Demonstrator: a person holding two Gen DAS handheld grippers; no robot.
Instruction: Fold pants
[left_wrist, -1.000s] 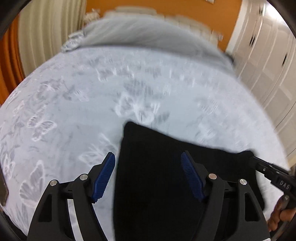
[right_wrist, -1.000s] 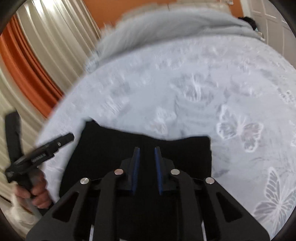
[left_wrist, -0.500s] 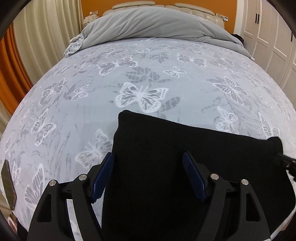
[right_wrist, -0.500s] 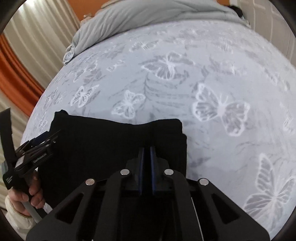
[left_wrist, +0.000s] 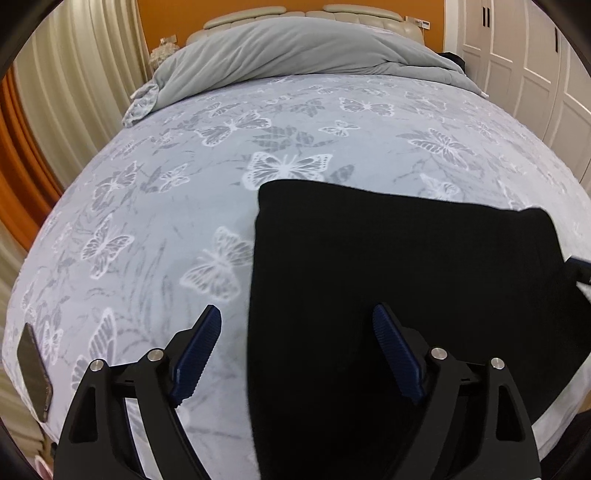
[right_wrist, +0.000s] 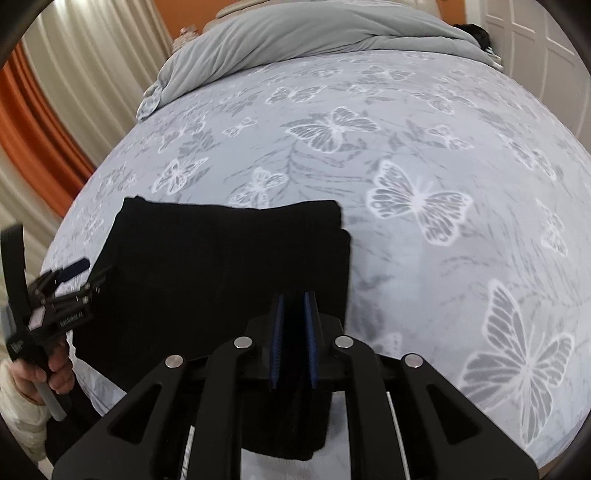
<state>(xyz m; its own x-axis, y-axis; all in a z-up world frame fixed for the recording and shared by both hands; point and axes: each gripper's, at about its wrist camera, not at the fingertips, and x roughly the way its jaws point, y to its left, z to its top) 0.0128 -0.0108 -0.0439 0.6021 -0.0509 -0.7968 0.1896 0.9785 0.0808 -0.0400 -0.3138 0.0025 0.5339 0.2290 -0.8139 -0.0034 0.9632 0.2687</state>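
Note:
The black pants (left_wrist: 399, 280) lie folded into a rectangle on the butterfly-print bedspread (left_wrist: 184, 192), near the bed's front edge. My left gripper (left_wrist: 299, 350) is open and empty, its fingers above the pants' left edge. In the right wrist view the pants (right_wrist: 221, 258) lie flat, and their near right part hangs between the blue pads of my right gripper (right_wrist: 294, 328). The jaws stand slightly apart with black cloth in the gap. The left gripper (right_wrist: 74, 273) shows at the left of that view, held in a hand.
A grey duvet (left_wrist: 295, 48) is bunched at the head of the bed. A phone (left_wrist: 33, 373) lies at the bed's near left edge. Curtains (left_wrist: 55, 96) hang on the left, white wardrobe doors (left_wrist: 535, 66) stand on the right.
Both grippers have drawn back toward the front edge of the bed. The right gripper's pads, pressed together half a second ago, now stand slightly apart. The left gripper stays open.

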